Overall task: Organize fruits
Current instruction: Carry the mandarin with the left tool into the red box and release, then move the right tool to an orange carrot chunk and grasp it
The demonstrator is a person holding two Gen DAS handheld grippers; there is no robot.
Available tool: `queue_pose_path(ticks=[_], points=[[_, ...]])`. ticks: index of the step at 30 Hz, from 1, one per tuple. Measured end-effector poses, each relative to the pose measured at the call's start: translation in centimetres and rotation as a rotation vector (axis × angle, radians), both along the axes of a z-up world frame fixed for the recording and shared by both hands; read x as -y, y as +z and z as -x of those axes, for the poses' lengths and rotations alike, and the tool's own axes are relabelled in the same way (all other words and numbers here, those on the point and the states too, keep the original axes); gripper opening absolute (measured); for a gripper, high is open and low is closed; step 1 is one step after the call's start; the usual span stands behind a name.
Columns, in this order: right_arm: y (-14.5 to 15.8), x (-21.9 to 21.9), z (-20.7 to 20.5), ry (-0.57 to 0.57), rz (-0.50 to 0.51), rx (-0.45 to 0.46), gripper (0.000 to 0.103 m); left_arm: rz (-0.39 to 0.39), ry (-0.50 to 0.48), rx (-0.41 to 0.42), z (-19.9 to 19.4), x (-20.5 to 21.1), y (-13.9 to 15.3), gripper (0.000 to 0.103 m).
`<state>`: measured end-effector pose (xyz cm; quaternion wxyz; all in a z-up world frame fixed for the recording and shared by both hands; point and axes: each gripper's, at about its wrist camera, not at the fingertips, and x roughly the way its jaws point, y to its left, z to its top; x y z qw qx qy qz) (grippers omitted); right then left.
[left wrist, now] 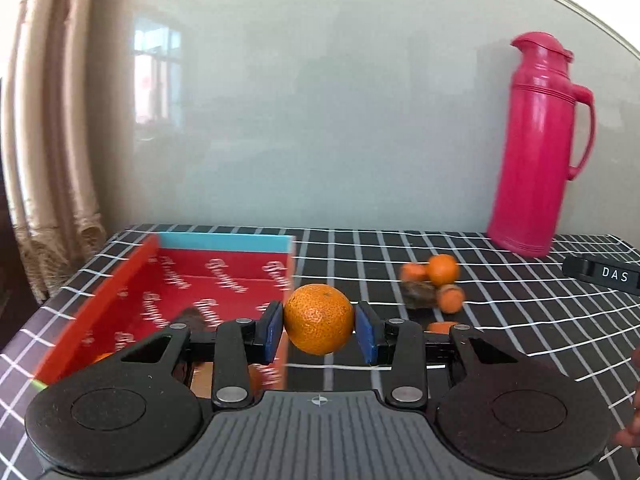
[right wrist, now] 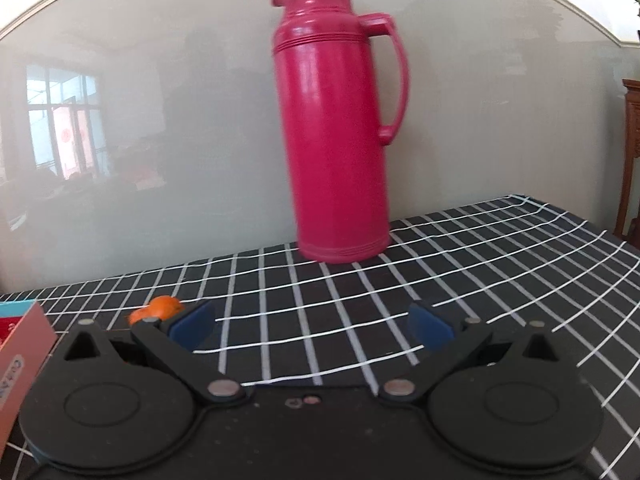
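My left gripper (left wrist: 319, 328) is shut on a round orange tangerine (left wrist: 319, 319), held above the table just right of the open red box (left wrist: 120, 292). The box has a light blue far wall and something orange and dark inside, mostly hidden by the gripper. Several more tangerines (left wrist: 442, 270) lie with a dark lump (left wrist: 420, 295) on the cloth to the right. My right gripper (right wrist: 310, 326) is open and empty above the cloth. A tangerine (right wrist: 160, 307) peeks out behind its left finger, and the box corner (right wrist: 24, 344) shows at far left.
A tall pink thermos (left wrist: 538, 144) stands at the back against the wall; it is close ahead in the right wrist view (right wrist: 338, 128). A black item marked "DAS" (left wrist: 604, 276) lies at the right. The table has a black cloth with white grid lines (right wrist: 480, 264).
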<state>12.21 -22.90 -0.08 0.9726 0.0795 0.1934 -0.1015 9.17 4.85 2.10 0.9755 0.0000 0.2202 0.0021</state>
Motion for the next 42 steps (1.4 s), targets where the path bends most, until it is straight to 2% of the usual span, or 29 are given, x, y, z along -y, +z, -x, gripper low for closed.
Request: queue_pose_path(ticks=[11, 17, 19, 20, 21, 28, 30, 32, 33, 38, 42], points=[[0.0, -6.0, -0.2, 0.094, 0.059, 0.000, 0.103, 0.011, 0.129, -0.013, 0.7, -6.1, -0.4, 0.039], [0.1, -7.7, -0.3, 0.118, 0.066, -0.003, 0.103, -0.001, 0.166, -0.019, 0.8, -7.6, -0.8, 0.039], [0.2, -7.9, -0.4, 0.122, 0.064, 0.001, 0.103, 0.004, 0.177, 0.001, 1.1, -8.0, -0.7, 0.049], [0.3, -8.1, -0.4, 0.126, 0.064, 0.006, 0.103, 0.003, 0.186, 0.007, 1.3, -8.1, -0.6, 0.060], [0.3, -8.1, -0.4, 0.128, 0.068, 0.006, 0.103, -0.003, 0.197, 0.017, 1.4, -8.2, -0.5, 0.064], [0.7, -7.7, 0.0, 0.122, 0.076, 0.012, 0.103, -0.006, 0.210, 0.029, 1.5, -8.6, -0.4, 0.067], [0.8, -7.4, 0.2, 0.115, 0.080, 0.016, 0.103, -0.015, 0.215, 0.038, 1.5, -8.3, -0.3, 0.073], [0.9, -7.1, 0.5, 0.111, 0.081, 0.019, 0.103, -0.020, 0.208, 0.048, 1.7, -7.9, -0.1, 0.088], [1.0, -6.9, 0.6, 0.110, 0.080, 0.022, 0.103, -0.024, 0.206, 0.057, 1.7, -7.8, 0.0, 0.091], [0.9, -6.4, 0.8, 0.134, 0.070, 0.012, 0.103, -0.040, 0.194, 0.057, 1.6, -7.1, -0.1, 0.092], [0.7, -7.1, 0.8, 0.175, 0.094, 0.005, 0.103, -0.050, 0.194, 0.070, 1.8, -6.9, 0.0, 0.098]])
